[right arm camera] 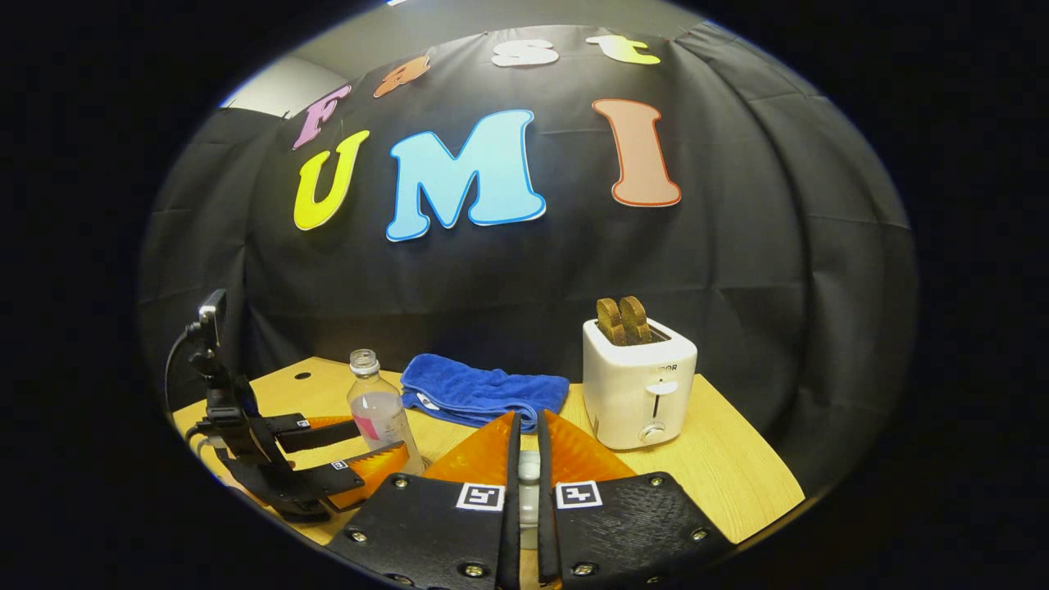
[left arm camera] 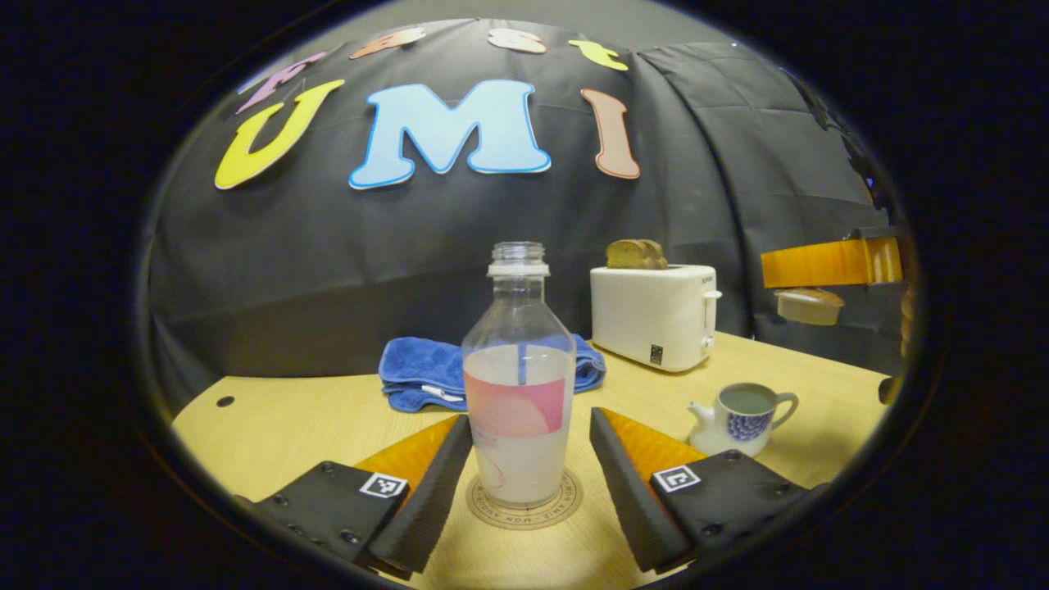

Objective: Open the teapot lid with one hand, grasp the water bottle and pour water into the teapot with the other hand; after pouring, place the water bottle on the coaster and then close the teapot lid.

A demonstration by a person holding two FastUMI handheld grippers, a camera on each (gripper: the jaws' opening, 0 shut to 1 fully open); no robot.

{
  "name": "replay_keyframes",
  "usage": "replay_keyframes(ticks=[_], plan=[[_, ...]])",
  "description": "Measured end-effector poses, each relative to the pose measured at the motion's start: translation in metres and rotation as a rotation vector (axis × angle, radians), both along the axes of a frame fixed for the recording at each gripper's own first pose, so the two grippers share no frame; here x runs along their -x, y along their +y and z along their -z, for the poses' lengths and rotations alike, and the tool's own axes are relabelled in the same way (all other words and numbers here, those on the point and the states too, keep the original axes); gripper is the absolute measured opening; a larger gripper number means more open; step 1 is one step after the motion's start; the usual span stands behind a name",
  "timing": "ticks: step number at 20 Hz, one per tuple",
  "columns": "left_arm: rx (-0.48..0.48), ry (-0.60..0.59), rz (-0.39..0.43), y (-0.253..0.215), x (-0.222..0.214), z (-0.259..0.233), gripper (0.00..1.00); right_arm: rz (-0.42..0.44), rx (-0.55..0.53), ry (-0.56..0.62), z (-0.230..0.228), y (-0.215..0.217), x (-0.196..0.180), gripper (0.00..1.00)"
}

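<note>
Now my left claw [left arm camera: 530,459] gapes around the uncapped, half-full water bottle [left arm camera: 518,385] standing on its coaster [left arm camera: 524,508], while my right claw [right arm camera: 524,459] pinches the teapot lid [right arm camera: 529,471].

The left gripper [left arm camera: 530,459] has its fingers spread wide apart, level, gripping nothing. The right gripper [right arm camera: 524,467] has its fingers nearly closed, pinching something pale between them, too hidden to name.
</note>
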State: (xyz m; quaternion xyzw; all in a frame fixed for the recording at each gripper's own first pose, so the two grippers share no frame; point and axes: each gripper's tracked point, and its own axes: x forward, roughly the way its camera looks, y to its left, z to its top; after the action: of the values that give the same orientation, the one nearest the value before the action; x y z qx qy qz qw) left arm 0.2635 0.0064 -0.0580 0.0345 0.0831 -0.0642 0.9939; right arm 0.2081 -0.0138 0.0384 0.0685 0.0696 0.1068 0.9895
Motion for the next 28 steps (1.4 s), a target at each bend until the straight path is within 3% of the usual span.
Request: replay_keyframes(ticks=[15,24,28], plan=[[0.045,0.033,-0.038,0.018,0.015,0.005,1.00,-0.013,-0.008,0.009,0.003,0.014,-0.002,0.09],[0.087,-0.030,-0.079,0.018,0.079,-0.023,1.00,-0.025,-0.144,0.079,0.034,0.019,-0.021,0.08],[0.123,-0.068,-0.082,0.011,0.106,-0.030,1.00,0.019,-0.096,0.099,0.058,0.013,-0.023,0.08]])
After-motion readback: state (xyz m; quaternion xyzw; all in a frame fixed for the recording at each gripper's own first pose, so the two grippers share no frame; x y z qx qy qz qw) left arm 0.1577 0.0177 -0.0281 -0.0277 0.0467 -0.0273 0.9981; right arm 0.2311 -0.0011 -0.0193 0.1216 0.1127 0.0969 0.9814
